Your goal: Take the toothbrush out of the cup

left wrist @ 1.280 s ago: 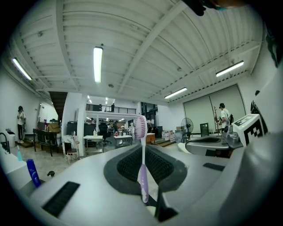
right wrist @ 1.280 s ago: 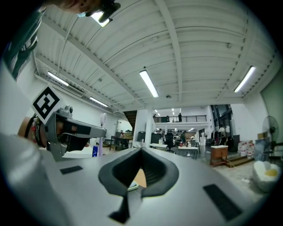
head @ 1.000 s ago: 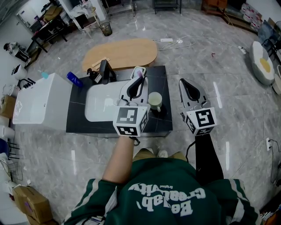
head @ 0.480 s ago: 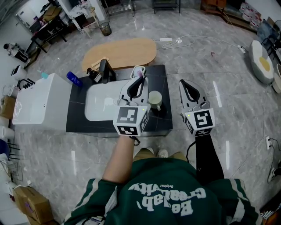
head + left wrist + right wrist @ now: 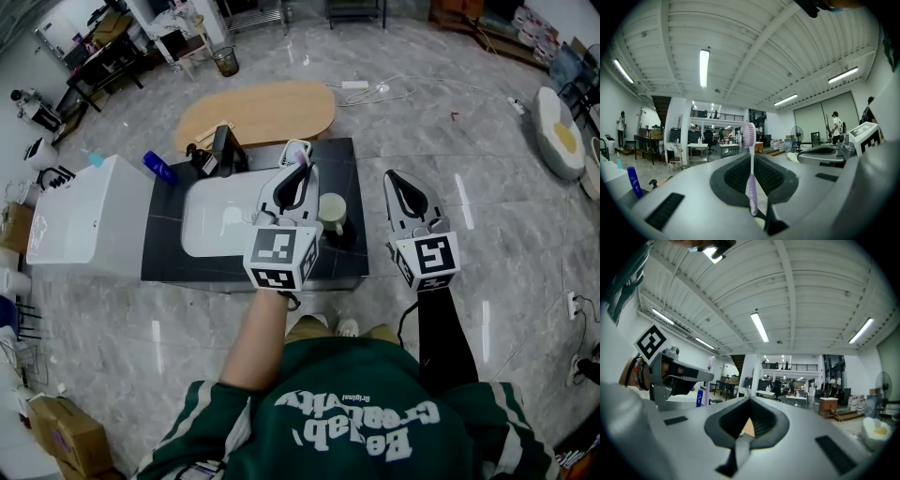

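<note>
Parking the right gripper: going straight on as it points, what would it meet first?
Nothing near, it seems: the right gripper points level beside the black counter, out over the floor. Depth is unclear.

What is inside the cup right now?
Nothing shows inside the cup; its mouth looks bare from the head view, though the very bottom is unclear. The toothbrush stands upright, clamped in the left gripper, outside it.

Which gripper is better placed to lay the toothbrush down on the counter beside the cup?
Left. The left gripper is shut on the toothbrush, held upright over the counter next to the cup. The right gripper is shut, empty, and beyond the counter's right edge.
</note>
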A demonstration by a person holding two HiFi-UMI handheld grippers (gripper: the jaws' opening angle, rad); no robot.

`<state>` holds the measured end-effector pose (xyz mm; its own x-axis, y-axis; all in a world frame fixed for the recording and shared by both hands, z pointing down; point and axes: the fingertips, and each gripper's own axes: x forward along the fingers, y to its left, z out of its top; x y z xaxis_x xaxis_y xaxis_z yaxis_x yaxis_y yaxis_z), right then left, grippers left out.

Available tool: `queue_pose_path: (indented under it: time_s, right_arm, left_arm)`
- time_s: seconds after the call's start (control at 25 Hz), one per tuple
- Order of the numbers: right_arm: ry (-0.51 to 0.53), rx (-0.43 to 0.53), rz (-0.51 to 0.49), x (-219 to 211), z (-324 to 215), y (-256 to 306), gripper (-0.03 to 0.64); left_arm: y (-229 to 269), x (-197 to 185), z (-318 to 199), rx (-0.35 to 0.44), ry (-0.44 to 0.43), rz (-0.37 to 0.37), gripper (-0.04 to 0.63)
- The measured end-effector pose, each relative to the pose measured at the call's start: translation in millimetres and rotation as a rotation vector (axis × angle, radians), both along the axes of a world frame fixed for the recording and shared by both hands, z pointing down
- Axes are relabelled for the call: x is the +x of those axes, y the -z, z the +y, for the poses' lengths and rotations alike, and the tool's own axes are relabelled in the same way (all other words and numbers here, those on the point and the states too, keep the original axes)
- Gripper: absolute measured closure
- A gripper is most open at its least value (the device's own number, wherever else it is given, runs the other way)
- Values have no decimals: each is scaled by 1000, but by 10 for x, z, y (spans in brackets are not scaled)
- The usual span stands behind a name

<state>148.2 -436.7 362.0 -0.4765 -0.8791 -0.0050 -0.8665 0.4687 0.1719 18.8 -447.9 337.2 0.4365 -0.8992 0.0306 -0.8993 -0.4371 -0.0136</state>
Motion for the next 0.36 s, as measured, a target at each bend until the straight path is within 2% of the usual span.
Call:
queue_pose_path:
  time_s: [0.36]
  right_arm:
    - [-1,2,-4,12,-15,0,614]
  left_arm:
    - [-12,14,-20,-1,-2,-3,575]
